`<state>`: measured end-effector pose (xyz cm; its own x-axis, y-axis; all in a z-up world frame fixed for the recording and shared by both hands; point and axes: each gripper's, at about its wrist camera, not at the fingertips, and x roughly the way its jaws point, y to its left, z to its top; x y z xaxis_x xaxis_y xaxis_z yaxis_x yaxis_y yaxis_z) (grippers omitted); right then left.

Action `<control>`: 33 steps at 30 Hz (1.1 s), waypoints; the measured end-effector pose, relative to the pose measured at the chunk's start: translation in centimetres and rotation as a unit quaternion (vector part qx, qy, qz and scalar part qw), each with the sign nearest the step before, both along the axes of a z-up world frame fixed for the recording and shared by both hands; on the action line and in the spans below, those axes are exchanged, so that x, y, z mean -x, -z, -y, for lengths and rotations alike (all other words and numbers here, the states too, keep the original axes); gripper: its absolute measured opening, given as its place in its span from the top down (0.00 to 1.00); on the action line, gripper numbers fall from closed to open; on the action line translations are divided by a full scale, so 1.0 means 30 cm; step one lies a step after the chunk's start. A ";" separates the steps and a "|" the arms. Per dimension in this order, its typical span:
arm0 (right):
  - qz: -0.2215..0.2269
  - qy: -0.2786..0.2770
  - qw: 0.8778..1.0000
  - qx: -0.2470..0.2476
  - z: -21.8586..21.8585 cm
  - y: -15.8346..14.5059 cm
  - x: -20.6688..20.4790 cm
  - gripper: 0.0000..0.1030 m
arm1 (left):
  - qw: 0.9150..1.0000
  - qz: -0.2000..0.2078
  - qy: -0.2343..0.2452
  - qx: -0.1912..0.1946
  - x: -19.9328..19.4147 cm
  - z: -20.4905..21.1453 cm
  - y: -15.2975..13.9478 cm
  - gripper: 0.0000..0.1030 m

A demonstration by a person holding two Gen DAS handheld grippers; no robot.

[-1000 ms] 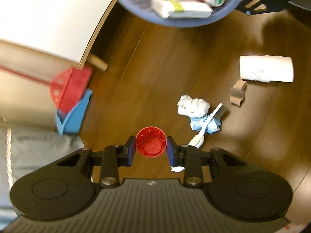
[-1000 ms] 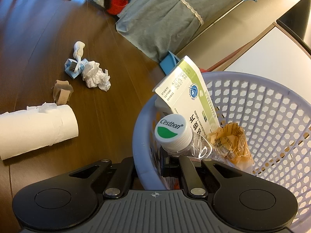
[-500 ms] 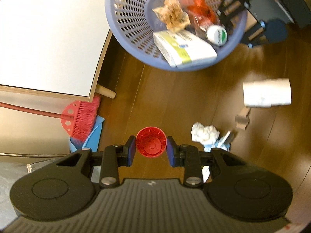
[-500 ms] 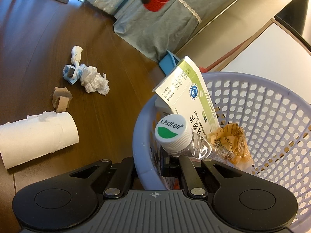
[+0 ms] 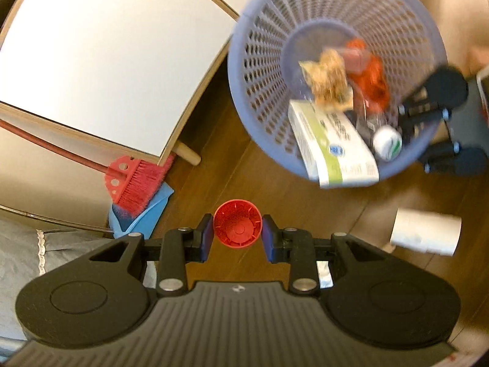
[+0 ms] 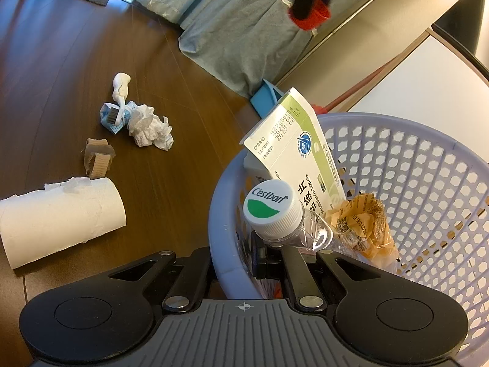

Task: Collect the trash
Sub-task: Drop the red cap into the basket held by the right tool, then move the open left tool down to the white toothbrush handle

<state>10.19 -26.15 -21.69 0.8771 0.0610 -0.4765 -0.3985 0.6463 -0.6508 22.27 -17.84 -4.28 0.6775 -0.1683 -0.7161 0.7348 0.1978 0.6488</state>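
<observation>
1. We hold a small red cap [image 5: 237, 228] between the blue pads of our left gripper [image 5: 237, 235], above the brown wood floor [image 5: 275, 192] and short of the lavender mesh basket [image 5: 253, 98]; the pads press on the cap's ribbed side walls, its open mouth facing the camera.

2. Our right gripper [image 6: 241, 263] pinches the near rim of the basket [image 6: 220, 229], one finger outside the wall and one inside, drawn tight on the thin plastic.

3. In the basket lie a green-and-white tablet box [image 6: 296, 153], a crushed clear bottle with a white cap [image 6: 270, 208] and a crumpled orange wrapper [image 6: 363, 223].

4. On the floor, well apart from the basket, wait a bare paper roll [image 6: 61, 217], a scrap of corrugated cardboard [image 6: 97, 159], a crumpled tissue [image 6: 149, 128] and a toothbrush [image 6: 117, 104] lying across a blue-and-white scrap.

5. We judge the red cap light and stiff, its ribs giving the pads purchase; a squeeze across its width, as now, suits it, and it should drop cleanly once over the opening.

6. The basket looks light and springy, so a rim grip may tip it; the tissue is soft and needs a pinch at its bulk, and the roll, hollow and crushable, is best taken gently across its middle.

7. A red broom [image 5: 137, 180] and blue dustpan [image 5: 146, 214] lean by a white cabinet [image 5: 107, 55].
</observation>
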 end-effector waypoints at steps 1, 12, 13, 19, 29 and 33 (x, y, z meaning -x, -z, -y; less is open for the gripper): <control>0.000 0.000 1.000 0.000 0.000 0.000 0.000 0.96 | 1.000 -0.002 0.000 0.006 0.002 0.010 -0.006 0.73; -0.003 0.003 1.000 -0.007 -0.021 -0.014 0.004 0.96 | 0.996 -0.041 0.032 0.077 0.071 0.137 -0.062 0.73; -0.003 0.003 1.000 -0.008 -0.022 -0.015 0.005 0.96 | 0.995 -0.042 0.036 0.085 0.074 0.159 -0.067 0.72; -0.004 0.002 1.000 -0.008 -0.023 -0.020 0.008 0.96 | 0.984 -0.008 0.065 0.163 0.054 0.279 -0.063 0.34; -0.002 0.003 1.000 -0.014 -0.024 -0.022 0.017 0.96 | 0.989 -0.024 -0.016 0.146 -0.011 0.081 -0.011 0.37; -0.001 0.002 1.000 -0.015 -0.022 -0.021 0.014 0.96 | 0.985 -0.049 -0.098 0.133 -0.042 -0.100 0.058 0.37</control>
<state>9.76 -25.48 -21.06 0.8761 0.0710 -0.4770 -0.3970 0.6676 -0.6299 23.54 -14.84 -6.01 0.6455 -0.2321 -0.7277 0.7221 0.4960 0.4823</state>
